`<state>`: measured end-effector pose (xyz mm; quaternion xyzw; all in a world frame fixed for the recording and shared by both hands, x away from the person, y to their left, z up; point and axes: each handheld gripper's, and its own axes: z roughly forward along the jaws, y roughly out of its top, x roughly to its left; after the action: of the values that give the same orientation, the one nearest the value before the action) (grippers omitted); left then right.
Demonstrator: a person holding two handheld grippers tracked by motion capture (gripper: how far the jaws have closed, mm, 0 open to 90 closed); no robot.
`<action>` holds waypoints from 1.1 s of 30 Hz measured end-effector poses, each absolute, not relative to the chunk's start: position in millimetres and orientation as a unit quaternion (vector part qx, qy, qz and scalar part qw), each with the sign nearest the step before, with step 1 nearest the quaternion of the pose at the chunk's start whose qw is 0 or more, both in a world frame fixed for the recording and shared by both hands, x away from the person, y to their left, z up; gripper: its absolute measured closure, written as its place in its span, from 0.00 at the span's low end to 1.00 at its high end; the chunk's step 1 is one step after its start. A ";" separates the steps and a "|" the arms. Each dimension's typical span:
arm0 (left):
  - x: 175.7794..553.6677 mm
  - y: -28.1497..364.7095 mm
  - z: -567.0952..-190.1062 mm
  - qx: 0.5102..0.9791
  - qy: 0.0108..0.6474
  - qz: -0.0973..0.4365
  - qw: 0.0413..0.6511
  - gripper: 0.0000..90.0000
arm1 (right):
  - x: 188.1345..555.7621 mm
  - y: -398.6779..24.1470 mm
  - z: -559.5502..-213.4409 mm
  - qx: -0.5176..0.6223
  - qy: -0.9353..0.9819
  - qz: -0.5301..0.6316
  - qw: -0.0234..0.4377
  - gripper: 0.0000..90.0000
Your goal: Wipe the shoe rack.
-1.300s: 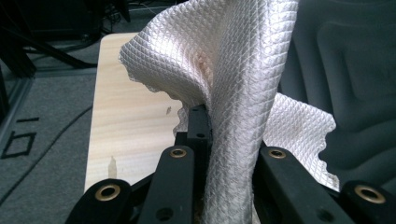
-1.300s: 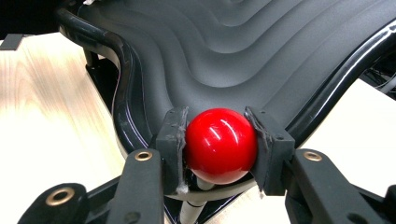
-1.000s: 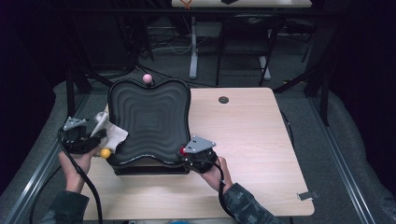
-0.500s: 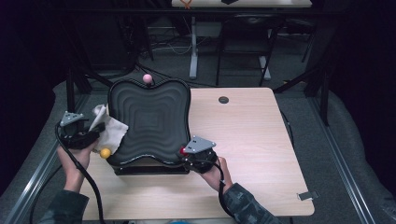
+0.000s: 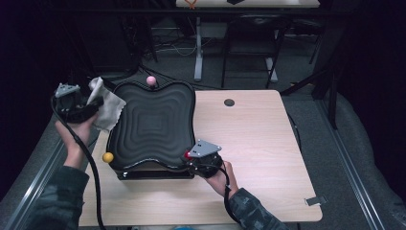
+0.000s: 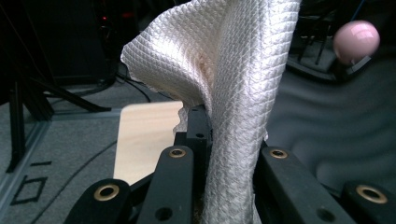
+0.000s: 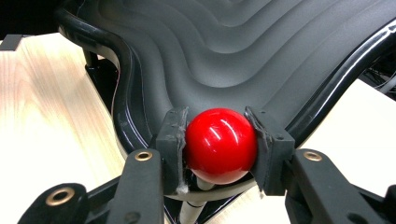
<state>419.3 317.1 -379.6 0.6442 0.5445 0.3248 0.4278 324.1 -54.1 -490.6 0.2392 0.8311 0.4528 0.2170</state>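
A black wavy board [image 5: 153, 127] with ridged rings sits on the wooden table [image 5: 258, 143]. Round knobs stand at its corners: pink [image 5: 151, 80] at the back, yellow [image 5: 108, 157] at the front left. My left gripper [image 5: 93, 101] is lifted at the board's left side, shut on a white textured cloth [image 5: 109, 109] that drapes from its jaws onto the board's edge. The cloth [image 6: 224, 93] hangs between the jaws in the left gripper view, with the pink knob [image 6: 356, 41] beyond. My right gripper [image 7: 219, 140] is shut on the red knob [image 7: 220, 144] at the front right corner [image 5: 187, 154].
A small black disc [image 5: 229, 102] lies on the table behind the board. The table's right half is bare wood. A label tab [image 5: 316, 201] hangs at the front right edge. Desk legs and cables stand on the dark floor behind.
My left gripper has risen and moved back along the board's left side, carrying the cloth with it. The right gripper has stayed on the red knob.
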 end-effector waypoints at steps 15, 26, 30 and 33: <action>475.3 296.7 -368.7 0.665 0.551 0.331 0.380 0.89 | 325.4 -58.1 -491.9 0.221 0.833 0.461 0.211 0.67; 454.1 303.9 -372.2 0.670 0.546 0.325 0.383 0.89 | 307.0 -57.7 -493.5 0.192 0.835 0.482 0.183 0.67; 446.4 306.4 -376.8 0.671 0.544 0.328 0.382 0.89 | 297.2 -55.1 -493.7 0.189 0.836 0.483 0.178 0.67; 448.1 309.1 -380.1 0.669 0.547 0.328 0.381 0.89 | 293.7 -54.5 -493.7 0.194 0.837 0.478 0.181 0.67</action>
<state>448.1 309.1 -380.1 0.6694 0.5467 0.3282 0.3812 293.7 -54.5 -493.7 0.1939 0.8370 0.4784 0.1814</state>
